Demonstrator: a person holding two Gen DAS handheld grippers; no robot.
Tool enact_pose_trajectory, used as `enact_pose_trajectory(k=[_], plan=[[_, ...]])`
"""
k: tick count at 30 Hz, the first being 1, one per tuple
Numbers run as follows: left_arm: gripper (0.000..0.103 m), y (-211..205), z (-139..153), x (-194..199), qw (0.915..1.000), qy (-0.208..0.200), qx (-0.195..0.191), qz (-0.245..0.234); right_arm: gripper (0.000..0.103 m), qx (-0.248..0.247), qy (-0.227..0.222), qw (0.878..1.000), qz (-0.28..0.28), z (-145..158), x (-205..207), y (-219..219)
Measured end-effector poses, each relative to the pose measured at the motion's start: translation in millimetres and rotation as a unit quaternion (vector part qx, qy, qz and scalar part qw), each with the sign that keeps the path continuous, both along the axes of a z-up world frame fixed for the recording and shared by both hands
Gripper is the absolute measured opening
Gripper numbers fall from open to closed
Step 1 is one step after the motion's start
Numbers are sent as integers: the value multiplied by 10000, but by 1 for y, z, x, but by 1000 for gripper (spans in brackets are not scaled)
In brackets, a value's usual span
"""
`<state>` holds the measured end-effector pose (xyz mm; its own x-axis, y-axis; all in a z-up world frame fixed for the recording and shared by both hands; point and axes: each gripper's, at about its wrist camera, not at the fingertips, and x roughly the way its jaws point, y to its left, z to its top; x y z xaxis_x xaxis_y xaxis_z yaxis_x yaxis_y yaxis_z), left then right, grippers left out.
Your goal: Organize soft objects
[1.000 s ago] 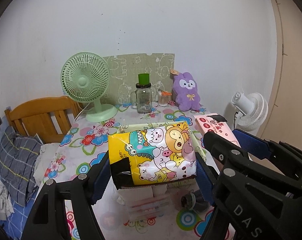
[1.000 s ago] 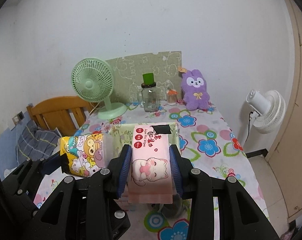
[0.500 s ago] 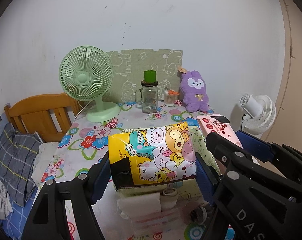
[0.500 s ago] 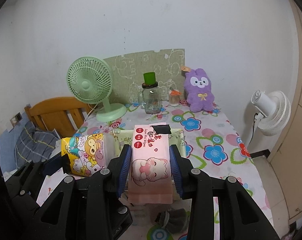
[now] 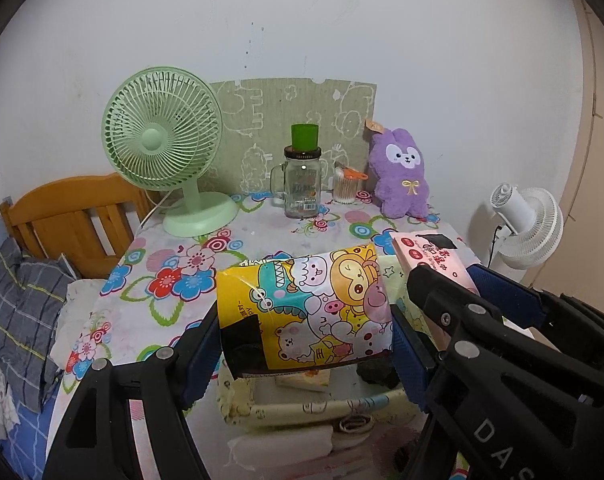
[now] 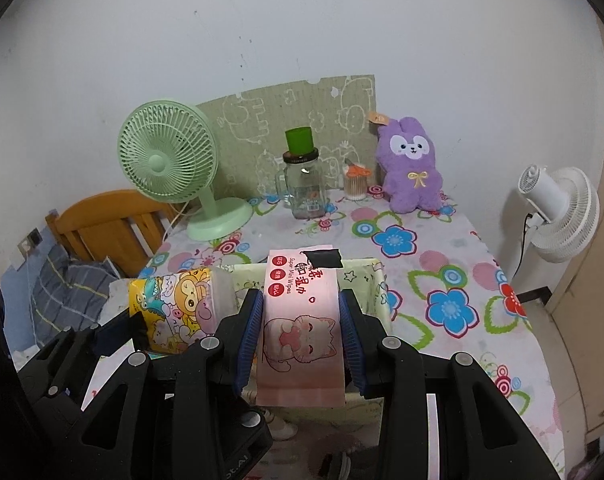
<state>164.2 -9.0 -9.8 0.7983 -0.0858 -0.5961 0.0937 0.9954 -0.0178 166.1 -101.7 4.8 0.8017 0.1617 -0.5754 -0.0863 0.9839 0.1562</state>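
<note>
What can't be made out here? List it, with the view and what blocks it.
- Inside of the pale fabric bin: left wrist view, hidden behind the yellow cartoon pack in the left gripper.
- Same bin: right wrist view, hidden by the pink wipes pack in the right gripper.
- Dark item in the bin: left view, mostly covered, unidentifiable.
- Items near the bottom edge: both views, blurred, cut off.

Floral-clothed table (image 6: 454,248) with fan (image 6: 173,176), jar (image 6: 304,184), plush (image 6: 412,168)
</note>
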Motion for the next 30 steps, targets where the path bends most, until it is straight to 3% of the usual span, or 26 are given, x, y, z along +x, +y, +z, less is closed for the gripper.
enact_pose_trajectory(k=[30], plan=[[85,14,-46,51,9971,755,-32,-129,43,-13,645,9972,390,-52,70,18]])
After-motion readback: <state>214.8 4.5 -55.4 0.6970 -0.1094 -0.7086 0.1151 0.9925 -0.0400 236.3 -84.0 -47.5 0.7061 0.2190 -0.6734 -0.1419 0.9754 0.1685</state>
